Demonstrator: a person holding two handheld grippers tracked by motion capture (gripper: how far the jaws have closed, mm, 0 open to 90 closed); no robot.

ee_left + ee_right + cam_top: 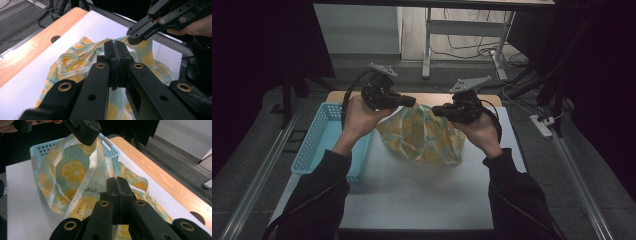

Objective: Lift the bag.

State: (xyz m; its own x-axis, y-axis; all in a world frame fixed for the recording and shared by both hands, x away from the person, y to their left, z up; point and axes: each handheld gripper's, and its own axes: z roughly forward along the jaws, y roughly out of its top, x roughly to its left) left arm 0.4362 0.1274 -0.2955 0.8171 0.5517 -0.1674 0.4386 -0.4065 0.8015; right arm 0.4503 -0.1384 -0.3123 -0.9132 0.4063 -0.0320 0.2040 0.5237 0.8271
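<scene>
A thin cloth bag printed with yellow lemon slices on pale teal [422, 136] hangs between both grippers above the white table top [412, 195], its lower end resting on the surface. My left gripper [412, 101] is shut on the bag's upper left edge. My right gripper [436, 110] is shut on the upper right edge, close beside the left. In the left gripper view the closed jaws [116, 47] pinch the fabric [72, 63], with the right gripper [140, 35] just beyond. In the right gripper view the closed jaws [117, 182] hold the bag [72, 172] under the left gripper [85, 132].
A light blue perforated basket [319, 135] stands at the table's left edge, also seen behind the bag as the basket [110, 147]. A wooden strip [337, 95] with a round hole [55, 38] runs along the far edge. Table legs and cables lie on the floor beyond.
</scene>
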